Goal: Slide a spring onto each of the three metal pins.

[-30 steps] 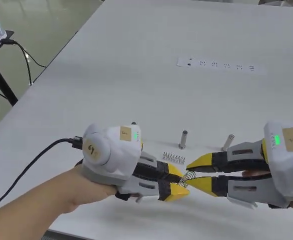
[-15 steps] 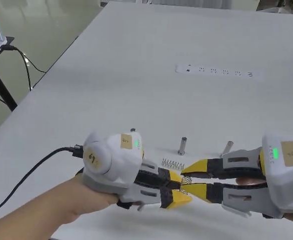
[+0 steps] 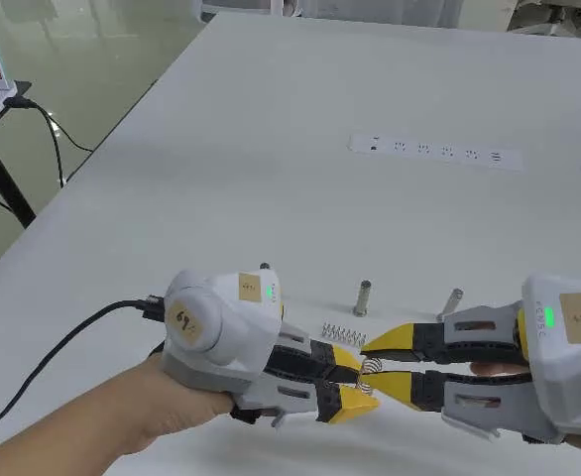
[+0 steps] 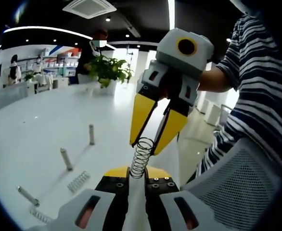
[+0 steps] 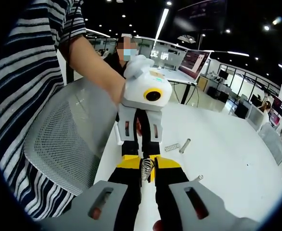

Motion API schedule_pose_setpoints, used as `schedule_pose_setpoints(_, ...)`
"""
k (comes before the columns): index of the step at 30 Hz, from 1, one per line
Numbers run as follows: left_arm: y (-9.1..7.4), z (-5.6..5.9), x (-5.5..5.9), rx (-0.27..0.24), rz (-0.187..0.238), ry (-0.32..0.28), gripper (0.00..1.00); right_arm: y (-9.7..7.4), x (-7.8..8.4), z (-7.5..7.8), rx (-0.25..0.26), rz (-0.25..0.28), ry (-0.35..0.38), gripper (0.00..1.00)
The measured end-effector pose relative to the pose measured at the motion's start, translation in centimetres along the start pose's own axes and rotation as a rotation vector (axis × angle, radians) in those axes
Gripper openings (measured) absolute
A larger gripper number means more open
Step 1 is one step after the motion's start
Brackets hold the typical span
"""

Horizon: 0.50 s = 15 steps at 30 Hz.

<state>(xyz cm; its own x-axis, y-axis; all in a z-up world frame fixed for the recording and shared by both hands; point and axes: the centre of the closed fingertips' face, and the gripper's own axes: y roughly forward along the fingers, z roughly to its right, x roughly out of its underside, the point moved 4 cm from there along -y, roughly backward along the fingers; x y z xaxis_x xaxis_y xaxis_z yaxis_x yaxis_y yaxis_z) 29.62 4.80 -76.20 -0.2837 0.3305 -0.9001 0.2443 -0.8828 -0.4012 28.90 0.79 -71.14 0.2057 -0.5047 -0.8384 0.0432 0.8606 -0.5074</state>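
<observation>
— What is taking up the most room?
— A white table is stretching away to the far side. At its near edge two grippers are pointing at each other, tip to tip.
— How are their jaws standing?
— The left gripper, gripped by a hand, is clamping the base of the held spring between closed jaws. The right gripper is spreading its yellow jaws apart, and the free end of that spring is sitting between them.
— Anything beyond them?
— A power strip is lying at the far right, well apart from the work.
— And the pins?
— The middle pin is standing upright just beyond the jaw tips. The right pin is leaning a little. The left pin is peeking over the left gripper's body.
— Any other springs?
— A spare spring is lying flat on the table, between the middle pin and the jaws.
</observation>
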Motion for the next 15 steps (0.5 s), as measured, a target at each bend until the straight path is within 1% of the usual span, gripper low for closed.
schedule_pose_setpoints(3,-0.1,-0.1,-0.1,-0.007,0.005,-0.013,0.05,0.0,0.0,0.1,0.003,-0.001,-0.001,0.07)
schedule_pose_setpoints(6,-0.3,-0.3,0.0,-0.023,0.002,-0.017,0.09,0.0,0.1,0.2,0.009,-0.005,-0.002,0.07)
schedule_pose_setpoints(8,-0.4,-0.4,0.3,-0.033,-0.007,-0.024,0.11,0.0,0.2,0.3,0.017,-0.013,-0.016,0.07)
schedule_pose_setpoints(13,-0.8,-0.7,0.7,-0.062,-0.014,-0.020,0.15,0.0,0.4,0.3,0.023,-0.017,-0.012,0.07)
schedule_pose_setpoints(15,-1.1,-0.8,1.0,-0.071,-0.015,-0.044,0.19,-0.1,0.4,0.4,0.028,-0.018,-0.009,0.07)
